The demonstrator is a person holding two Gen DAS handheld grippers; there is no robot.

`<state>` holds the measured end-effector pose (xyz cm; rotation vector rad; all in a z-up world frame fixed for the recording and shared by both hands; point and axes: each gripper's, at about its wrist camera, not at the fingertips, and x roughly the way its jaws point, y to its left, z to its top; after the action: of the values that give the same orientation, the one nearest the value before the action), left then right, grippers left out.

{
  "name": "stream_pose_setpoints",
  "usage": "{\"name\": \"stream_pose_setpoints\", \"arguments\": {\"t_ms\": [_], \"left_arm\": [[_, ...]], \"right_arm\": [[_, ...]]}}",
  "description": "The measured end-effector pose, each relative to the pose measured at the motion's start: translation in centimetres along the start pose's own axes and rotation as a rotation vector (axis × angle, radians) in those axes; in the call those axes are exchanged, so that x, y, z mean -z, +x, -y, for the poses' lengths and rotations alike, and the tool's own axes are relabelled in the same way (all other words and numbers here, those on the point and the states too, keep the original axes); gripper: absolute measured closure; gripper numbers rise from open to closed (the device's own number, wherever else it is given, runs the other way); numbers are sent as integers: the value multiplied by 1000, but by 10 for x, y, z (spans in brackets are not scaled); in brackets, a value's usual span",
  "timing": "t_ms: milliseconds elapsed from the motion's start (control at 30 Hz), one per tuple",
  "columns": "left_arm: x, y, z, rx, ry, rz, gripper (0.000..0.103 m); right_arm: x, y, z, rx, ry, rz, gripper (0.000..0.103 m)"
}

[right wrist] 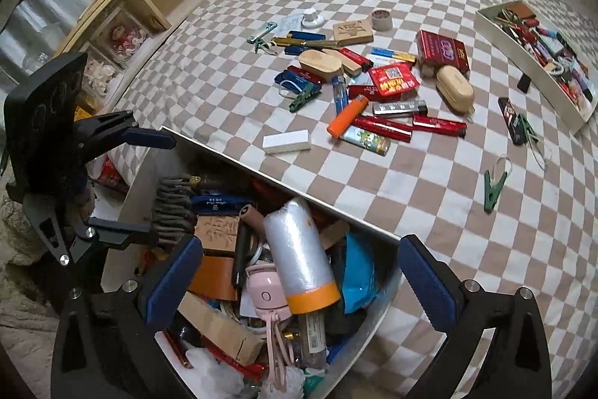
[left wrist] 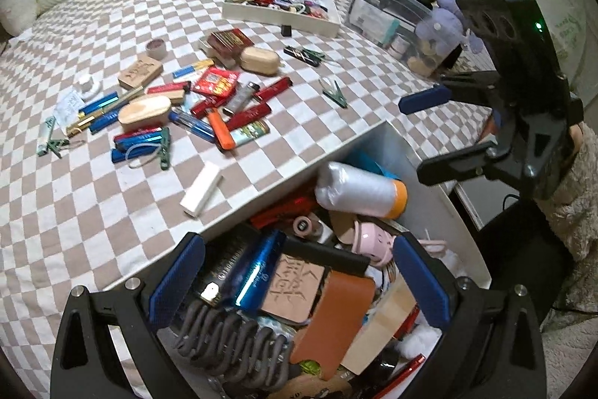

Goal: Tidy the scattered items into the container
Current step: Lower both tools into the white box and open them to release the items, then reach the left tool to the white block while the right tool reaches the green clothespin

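Container (left wrist: 429,156), left wrist view: sits at the bed's (left wrist: 93,230) near edge, already crowded, directly under the left tool (left wrist: 299,281), whose fingers are spread with nothing between them. White block (left wrist: 202,189) lies nearest on the bed, just beyond the rim to the upper left.

Right wrist view: right tool (right wrist: 299,281) released wide, empty, over the container. The block's long axis runs left to right across the view, just past the rim; judged reachable by either hand.

Two handheld grippers point steeply downward, side by side. The left gripper (left wrist: 295,279) has its jaws spread wide with nothing between them. The right gripper (right wrist: 299,283) is equally wide and empty.
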<state>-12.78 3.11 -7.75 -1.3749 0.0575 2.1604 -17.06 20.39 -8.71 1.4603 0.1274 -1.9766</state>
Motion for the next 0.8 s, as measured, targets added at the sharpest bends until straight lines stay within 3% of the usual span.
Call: {"name": "stream_pose_setpoints", "arguments": {"t_ms": [367,600,800], "left_arm": [[-13,-12,-2,-73,20,87,1],[-18,-19,-4,-149,25,149,1],[-25,-33,-14,-239,5,261,1]], "right_arm": [[-11,-11,-9,11,-37,91,0],[-20,-27,-8,88,-45,244,0],[-25,-38,-6,134,-50,350,0]]}}
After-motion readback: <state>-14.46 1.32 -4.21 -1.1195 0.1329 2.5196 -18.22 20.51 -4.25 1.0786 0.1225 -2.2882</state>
